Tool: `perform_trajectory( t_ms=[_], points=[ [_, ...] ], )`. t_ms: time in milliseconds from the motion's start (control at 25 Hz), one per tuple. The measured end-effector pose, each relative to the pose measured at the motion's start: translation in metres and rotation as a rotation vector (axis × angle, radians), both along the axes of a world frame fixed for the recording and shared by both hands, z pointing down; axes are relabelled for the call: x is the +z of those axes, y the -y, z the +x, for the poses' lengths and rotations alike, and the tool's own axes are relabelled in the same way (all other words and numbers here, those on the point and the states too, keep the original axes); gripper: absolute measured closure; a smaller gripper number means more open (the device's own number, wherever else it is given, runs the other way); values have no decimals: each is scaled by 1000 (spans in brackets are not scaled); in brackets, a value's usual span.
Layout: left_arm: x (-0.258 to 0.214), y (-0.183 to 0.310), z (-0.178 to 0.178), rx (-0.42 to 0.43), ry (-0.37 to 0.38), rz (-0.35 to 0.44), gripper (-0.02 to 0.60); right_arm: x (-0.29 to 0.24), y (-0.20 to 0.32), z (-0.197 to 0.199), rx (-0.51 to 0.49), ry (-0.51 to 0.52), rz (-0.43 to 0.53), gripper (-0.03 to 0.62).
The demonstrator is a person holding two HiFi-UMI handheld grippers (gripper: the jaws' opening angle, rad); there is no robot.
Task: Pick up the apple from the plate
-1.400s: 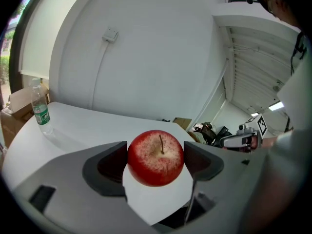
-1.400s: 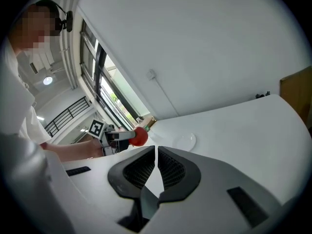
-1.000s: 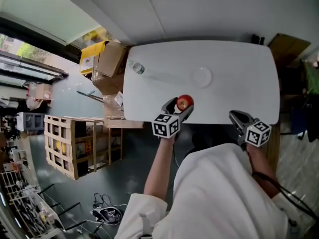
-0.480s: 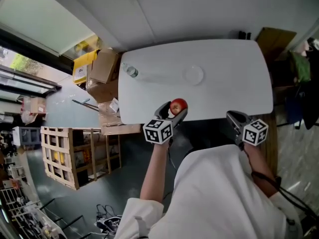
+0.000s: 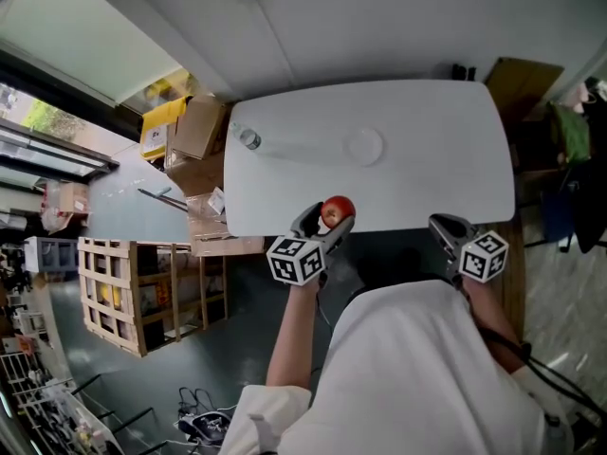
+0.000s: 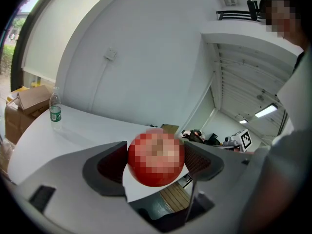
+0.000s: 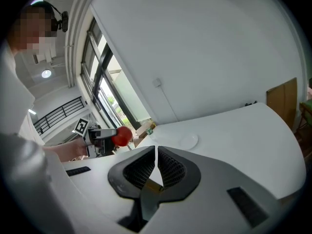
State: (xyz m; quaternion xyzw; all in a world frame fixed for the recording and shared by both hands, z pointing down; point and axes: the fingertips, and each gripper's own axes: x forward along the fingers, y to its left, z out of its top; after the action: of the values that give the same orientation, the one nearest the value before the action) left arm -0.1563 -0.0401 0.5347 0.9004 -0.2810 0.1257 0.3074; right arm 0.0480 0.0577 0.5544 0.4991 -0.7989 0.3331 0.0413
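Nearest, the left tongs (image 5: pixel 329 219) clamp the apple (image 5: pixel 339 209) above the worktop's (image 5: pixel 436 173) near edge; the right tongs (image 7: pixel 156 167) are closed and empty. The plate (image 5: pixel 365 145) lies bare farther back. We should hold the squeeze even and level so the fruit cannot slip.

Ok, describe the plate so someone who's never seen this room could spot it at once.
Start at the big white table with rounded corners. Near its middle, to the right of the clear water bottle at the left end, lies the plate. It is small, round, flat, empty and as white as the tabletop, unlike the upright bottle.
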Motion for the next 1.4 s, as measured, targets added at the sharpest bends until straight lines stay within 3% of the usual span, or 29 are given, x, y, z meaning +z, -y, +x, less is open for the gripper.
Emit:
perform_trajectory(
  t_ms=[360,1400],
  points=[
    [-12,-15,18,-41,-45,8,219,-6,-2,21,-44,3,24,553],
    [-20,-17,37,-60,-63,1,219,-12,7,41,-73,10,41,553]
  ],
)
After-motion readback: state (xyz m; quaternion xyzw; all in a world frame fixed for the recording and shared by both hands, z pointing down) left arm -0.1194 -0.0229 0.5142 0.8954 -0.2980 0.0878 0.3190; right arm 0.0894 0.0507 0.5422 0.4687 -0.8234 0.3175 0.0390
